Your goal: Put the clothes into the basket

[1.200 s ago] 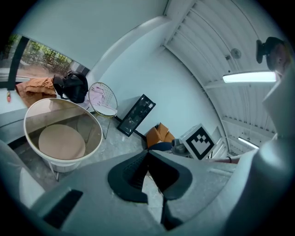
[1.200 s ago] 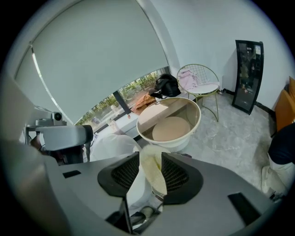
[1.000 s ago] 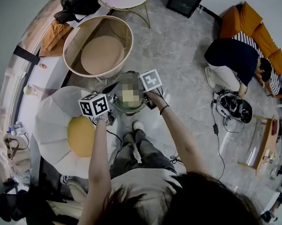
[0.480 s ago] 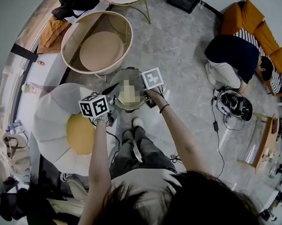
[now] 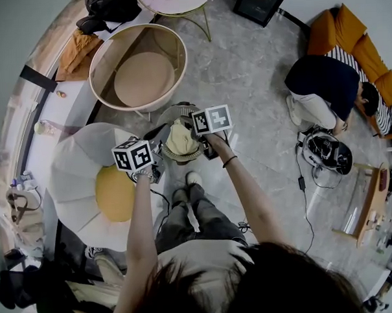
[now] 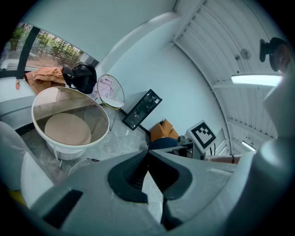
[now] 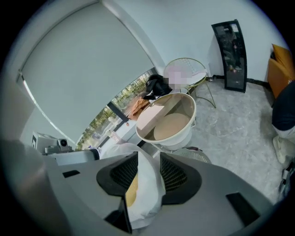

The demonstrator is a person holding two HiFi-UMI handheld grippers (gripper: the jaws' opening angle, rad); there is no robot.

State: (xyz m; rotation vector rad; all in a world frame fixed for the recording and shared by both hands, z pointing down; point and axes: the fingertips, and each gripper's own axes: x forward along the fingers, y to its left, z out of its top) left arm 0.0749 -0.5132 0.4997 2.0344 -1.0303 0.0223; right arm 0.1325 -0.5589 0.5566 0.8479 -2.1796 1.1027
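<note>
A small round wire basket (image 5: 168,155) stands on the floor in front of the person's feet. A cream and yellow cloth (image 5: 180,139) is bunched over it. My right gripper (image 5: 194,134) hangs over the basket and is shut on this cloth. In the right gripper view the cloth (image 7: 145,189) is pinched between the dark pads of that gripper (image 7: 148,156), with the basket rim (image 7: 196,156) just beyond. My left gripper (image 5: 156,138) sits at the basket's left edge. Its jaws (image 6: 148,152) meet at the tips with nothing between them.
A big round white tub chair (image 5: 140,77) with a beige cushion stands beyond the basket. A white petal-shaped chair (image 5: 73,171) with a yellow seat is to the left. A person (image 5: 326,82) crouches at the right by an orange sofa (image 5: 353,39). Cables and a helmet (image 5: 325,150) lie on the floor.
The right gripper has rolled, so its marker cube now shows two faces. Both hands stay over the basket.
</note>
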